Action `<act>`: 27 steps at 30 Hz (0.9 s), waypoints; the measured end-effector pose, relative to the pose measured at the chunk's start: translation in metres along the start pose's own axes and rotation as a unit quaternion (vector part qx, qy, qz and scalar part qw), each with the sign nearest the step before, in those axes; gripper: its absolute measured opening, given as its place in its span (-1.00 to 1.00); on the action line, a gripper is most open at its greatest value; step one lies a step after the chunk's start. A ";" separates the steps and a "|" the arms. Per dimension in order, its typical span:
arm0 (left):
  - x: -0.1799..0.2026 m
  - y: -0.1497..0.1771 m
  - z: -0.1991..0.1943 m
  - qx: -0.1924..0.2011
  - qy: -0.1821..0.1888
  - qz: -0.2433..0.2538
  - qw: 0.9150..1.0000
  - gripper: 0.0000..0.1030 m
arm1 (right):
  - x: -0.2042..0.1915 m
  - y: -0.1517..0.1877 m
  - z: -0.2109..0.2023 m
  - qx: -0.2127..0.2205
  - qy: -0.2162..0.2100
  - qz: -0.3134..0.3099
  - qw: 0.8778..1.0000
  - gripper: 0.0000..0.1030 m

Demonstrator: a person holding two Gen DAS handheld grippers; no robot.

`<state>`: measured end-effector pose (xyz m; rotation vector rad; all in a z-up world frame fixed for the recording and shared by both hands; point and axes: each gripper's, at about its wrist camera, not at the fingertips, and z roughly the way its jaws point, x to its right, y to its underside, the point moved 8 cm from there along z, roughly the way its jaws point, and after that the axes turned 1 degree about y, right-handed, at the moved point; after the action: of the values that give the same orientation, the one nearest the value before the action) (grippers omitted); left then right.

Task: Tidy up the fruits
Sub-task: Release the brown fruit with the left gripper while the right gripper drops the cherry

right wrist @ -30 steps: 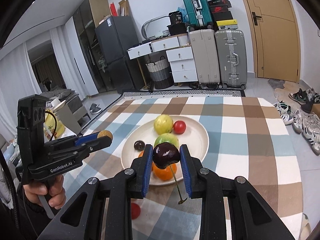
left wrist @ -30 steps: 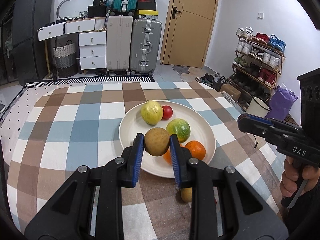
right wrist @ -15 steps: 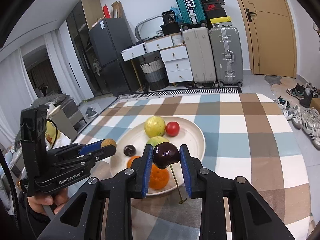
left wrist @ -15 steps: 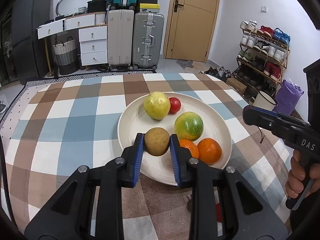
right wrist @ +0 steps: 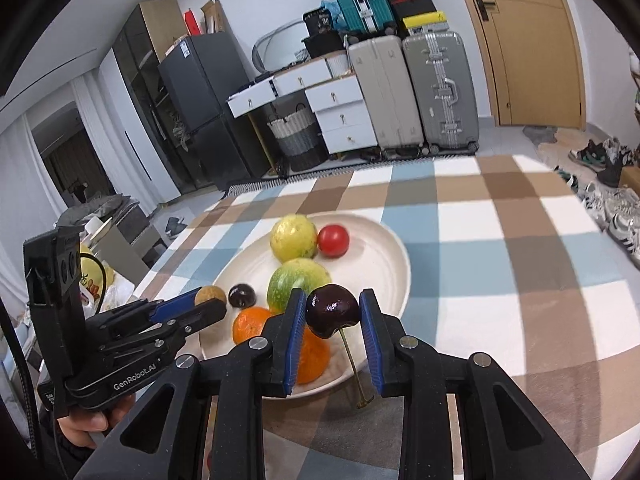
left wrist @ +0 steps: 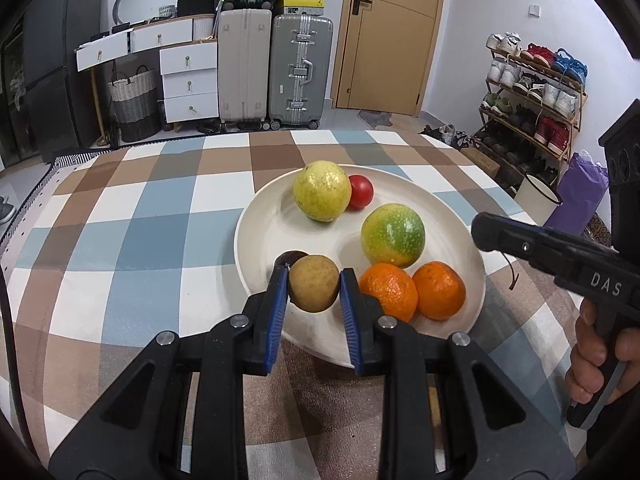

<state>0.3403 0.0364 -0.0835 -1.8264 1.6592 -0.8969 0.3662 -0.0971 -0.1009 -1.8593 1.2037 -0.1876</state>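
In the left wrist view my left gripper (left wrist: 314, 277) is shut on a small round brown fruit (left wrist: 314, 286), held just over the near rim of the white plate (left wrist: 256, 240). On the plate lie a yellow-green fruit (left wrist: 322, 190), a red tomato (left wrist: 362, 192), a green-orange citrus (left wrist: 392, 234) and two oranges (left wrist: 387, 290). In the right wrist view my right gripper (right wrist: 332, 300) is shut on a dark cherry (right wrist: 332, 312) whose stem hangs down over the plate's near edge (right wrist: 394, 264). Another dark cherry (right wrist: 242, 295) rests on the plate beside my left gripper (right wrist: 208, 307).
The checked tablecloth (left wrist: 140, 220) covers the table around the plate. A small yellowish fruit (left wrist: 434, 404) lies on the cloth under my left gripper. Off the right edge stand a white cup (left wrist: 538, 196), a purple bag (left wrist: 576, 196) and a shoe rack (left wrist: 532, 92).
Both grippers have come down and closer to the plate, each still holding its fruit. The brown fruit now hangs over the plate's near rim.
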 end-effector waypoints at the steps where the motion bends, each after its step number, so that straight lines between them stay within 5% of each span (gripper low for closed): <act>1: -0.001 0.000 0.001 0.000 0.001 -0.001 1.000 -0.54 | -0.002 0.002 0.003 -0.004 0.001 -0.004 1.000 -0.47; 23: 0.000 0.000 0.008 -0.002 0.000 0.002 1.000 -0.54 | 0.005 0.008 0.018 -0.012 0.022 0.003 1.000 -0.46; 27: -0.004 0.001 0.006 -0.004 0.008 -0.012 1.000 -0.54 | 0.007 0.003 0.009 0.009 0.023 0.008 1.000 -0.17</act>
<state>0.3445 0.0395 -0.0887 -1.8526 1.6552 -0.9192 0.3730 -0.0982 -0.1102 -1.8379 1.2445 -0.2326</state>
